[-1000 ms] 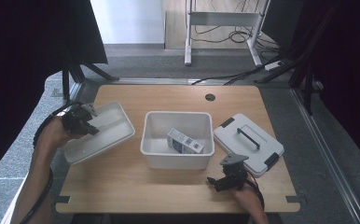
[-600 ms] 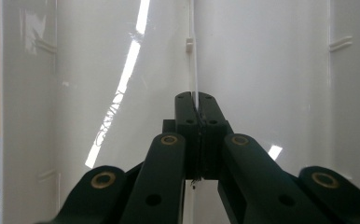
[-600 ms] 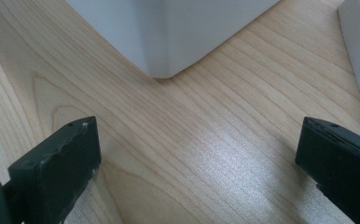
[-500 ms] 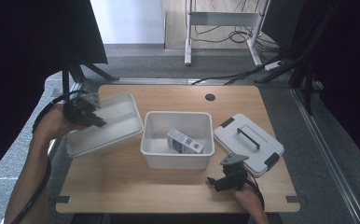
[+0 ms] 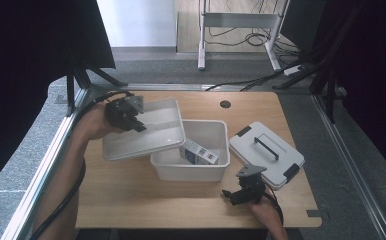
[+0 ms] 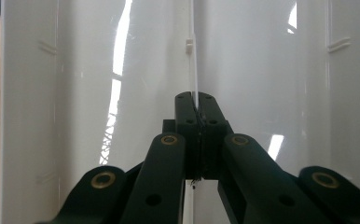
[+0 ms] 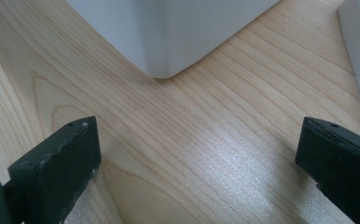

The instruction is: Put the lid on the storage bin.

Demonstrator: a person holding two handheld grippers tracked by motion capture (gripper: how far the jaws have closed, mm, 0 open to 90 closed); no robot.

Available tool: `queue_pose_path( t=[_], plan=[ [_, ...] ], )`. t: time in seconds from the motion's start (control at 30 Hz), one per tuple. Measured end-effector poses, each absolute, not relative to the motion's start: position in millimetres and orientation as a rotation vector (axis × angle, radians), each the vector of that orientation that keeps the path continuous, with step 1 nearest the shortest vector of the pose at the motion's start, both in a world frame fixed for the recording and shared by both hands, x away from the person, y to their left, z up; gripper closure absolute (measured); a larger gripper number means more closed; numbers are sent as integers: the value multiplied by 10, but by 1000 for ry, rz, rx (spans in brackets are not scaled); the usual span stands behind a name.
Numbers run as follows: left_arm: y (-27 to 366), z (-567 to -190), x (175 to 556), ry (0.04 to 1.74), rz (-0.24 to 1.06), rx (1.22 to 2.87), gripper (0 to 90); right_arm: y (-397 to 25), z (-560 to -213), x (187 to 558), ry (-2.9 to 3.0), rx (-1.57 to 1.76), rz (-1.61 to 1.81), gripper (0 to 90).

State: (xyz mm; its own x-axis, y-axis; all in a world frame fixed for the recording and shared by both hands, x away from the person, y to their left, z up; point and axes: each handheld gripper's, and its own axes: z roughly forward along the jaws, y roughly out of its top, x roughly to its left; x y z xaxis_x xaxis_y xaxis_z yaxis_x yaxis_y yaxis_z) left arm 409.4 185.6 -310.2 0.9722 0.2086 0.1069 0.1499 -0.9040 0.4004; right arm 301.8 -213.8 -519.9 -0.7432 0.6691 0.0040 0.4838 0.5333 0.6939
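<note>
The table (image 5: 131, 200) is carrying everything here, and most of the action sits toward its left edge and middle. In the middle there's the open white bin (image 5: 191, 167) with a small printed box (image 5: 199, 151) lying inside it. Off toward the right edge is a grey-white lidded case (image 5: 266, 154) with a black handle, parked flat and out of the way.

The thing being worked is the white tray (image 5: 146, 130), which looks like the bin's insert. It's up in the air, tilted, its right end hanging over the bin's left rim, its left end out toward the table's left edge. The left gripper (image 5: 126, 114) is clamped tight on a thin rib or wall of that tray, and in the left gripper view the jaws are pinched together on the clear edge (image 6: 196, 93), with the glossy tray surface spread out behind.

That's where things could get dicey. The whole tray hangs off one narrow pinch near its far left corner, so its weight is levering against the grip. It could swivel in the jaws or slip out and drop onto the bin. Coming down crooked, a corner could catch the bin's rim and shove the bin along the table, or the tray could land on the box and jam instead of seating.

The right gripper (image 5: 241, 190) rests near the front edge, jaws spread wide over bare wood (image 7: 192, 154), holding nothing, so nothing is steadying the bin.
</note>
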Motion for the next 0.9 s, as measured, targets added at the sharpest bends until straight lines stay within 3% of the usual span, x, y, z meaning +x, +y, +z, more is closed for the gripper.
queue_pose_path(
  t=[0.4,0.9],
  plan=[
    [1128,-3227,4194,85,164,2750,892,-2138,-5200,3019,2509,966,1017,0],
    [514,-3457,4221,-68,201,2783,891,-2138,-5200,3019,2509,965,1016,0]
  ],
)
